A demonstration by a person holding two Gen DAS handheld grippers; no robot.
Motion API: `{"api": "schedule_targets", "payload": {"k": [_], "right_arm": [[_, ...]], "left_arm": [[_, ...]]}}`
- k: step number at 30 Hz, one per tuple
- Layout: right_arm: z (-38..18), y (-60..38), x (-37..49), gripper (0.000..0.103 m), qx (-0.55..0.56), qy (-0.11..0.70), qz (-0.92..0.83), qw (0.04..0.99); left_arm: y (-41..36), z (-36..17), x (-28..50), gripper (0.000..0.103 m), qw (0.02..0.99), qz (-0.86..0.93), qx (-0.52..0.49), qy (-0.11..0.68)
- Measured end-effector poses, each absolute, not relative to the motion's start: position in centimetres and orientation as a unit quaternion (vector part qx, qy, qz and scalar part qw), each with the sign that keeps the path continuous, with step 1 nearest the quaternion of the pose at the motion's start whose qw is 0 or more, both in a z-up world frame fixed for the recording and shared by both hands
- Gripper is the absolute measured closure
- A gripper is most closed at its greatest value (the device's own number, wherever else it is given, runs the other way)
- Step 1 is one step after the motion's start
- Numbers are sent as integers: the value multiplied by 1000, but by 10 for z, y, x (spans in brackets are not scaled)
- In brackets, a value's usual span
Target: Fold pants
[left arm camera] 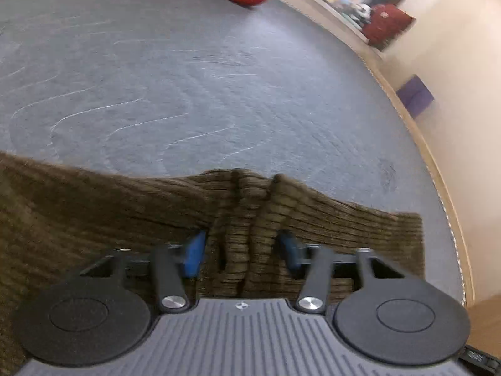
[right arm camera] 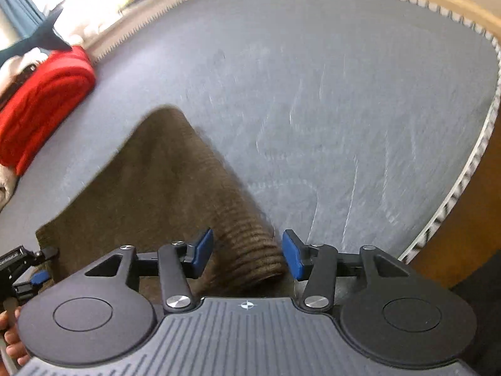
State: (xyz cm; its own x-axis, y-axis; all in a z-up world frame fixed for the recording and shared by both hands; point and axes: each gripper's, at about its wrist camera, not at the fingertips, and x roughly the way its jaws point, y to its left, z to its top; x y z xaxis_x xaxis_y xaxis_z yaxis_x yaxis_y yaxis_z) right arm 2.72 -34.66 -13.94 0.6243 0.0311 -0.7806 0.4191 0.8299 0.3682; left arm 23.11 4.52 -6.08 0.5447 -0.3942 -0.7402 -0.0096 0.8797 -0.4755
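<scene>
Open grey mat (left arm camera: 219, 78) beyond pants (left arm camera: 94, 219)

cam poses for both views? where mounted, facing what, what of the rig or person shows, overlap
Left wrist: on the left gripper, looking down along its fingers at bunched brown pants on the grey mattress; only its own blue-padded fingers show.
Right wrist: on the right gripper, looking down at a rolled pants edge between open jaws; the left gripper and a hand show at lower left.
Shared: pants, mattress, red blanket.

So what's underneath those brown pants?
The brown corduroy pants lie on a grey quilted mat, which spreads out beyond them on every visible side. Whatever sits directly beneath the cloth is covered, so only the mat around it shows.
</scene>
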Motion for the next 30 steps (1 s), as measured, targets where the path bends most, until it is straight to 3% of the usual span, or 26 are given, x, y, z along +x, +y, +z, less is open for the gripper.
{"api": "schedule_targets", "payload": {"k": [2, 5, 8, 10, 11, 13, 24, 25, 26, 27, 28, 30], "right_arm": [[-148, -348, 32, 49, 272, 426, -116, 855], [-147, -344, 32, 47, 277, 426, -116, 853], [-148, -339, 36, 46, 276, 431, -101, 853], [-148, -336, 38, 43, 274, 435, -96, 852], [-149, -333, 39, 43, 267, 437, -99, 853], [-150, -331, 40, 43, 261, 439, -102, 854], [-150, -333, 29, 43, 280, 436, -103, 849], [-150, -333, 28, 43, 284, 435, -102, 848], [-150, -334, 26, 43, 288, 434, -102, 848], [-151, -334, 25, 43, 291, 433, -101, 847], [-152, -335, 25, 44, 295, 431, -101, 847], [-150, -335, 22, 56, 301, 423, -92, 849]], "left_arm": [[45, -45, 231, 84, 861, -133, -198, 450], [72, -28, 226, 85, 867, -144, -244, 409], [91, -35, 230, 84, 868, -98, -252, 418], [90, -43, 234, 73, 859, -88, -229, 450], [87, -43, 234, 55, 860, -68, -204, 464], [86, -33, 221, 32, 876, -17, -165, 453], [79, -69, 117, 32, 832, -54, -249, 493], [76, -70, 113, 35, 841, -58, -233, 485], [72, -71, 109, 66, 844, -61, -215, 488], [71, -68, 110, 79, 837, -77, -218, 496], [74, -62, 111, 86, 836, -83, -232, 490], [80, -41, 103, 87, 851, -103, -242, 455]]}}
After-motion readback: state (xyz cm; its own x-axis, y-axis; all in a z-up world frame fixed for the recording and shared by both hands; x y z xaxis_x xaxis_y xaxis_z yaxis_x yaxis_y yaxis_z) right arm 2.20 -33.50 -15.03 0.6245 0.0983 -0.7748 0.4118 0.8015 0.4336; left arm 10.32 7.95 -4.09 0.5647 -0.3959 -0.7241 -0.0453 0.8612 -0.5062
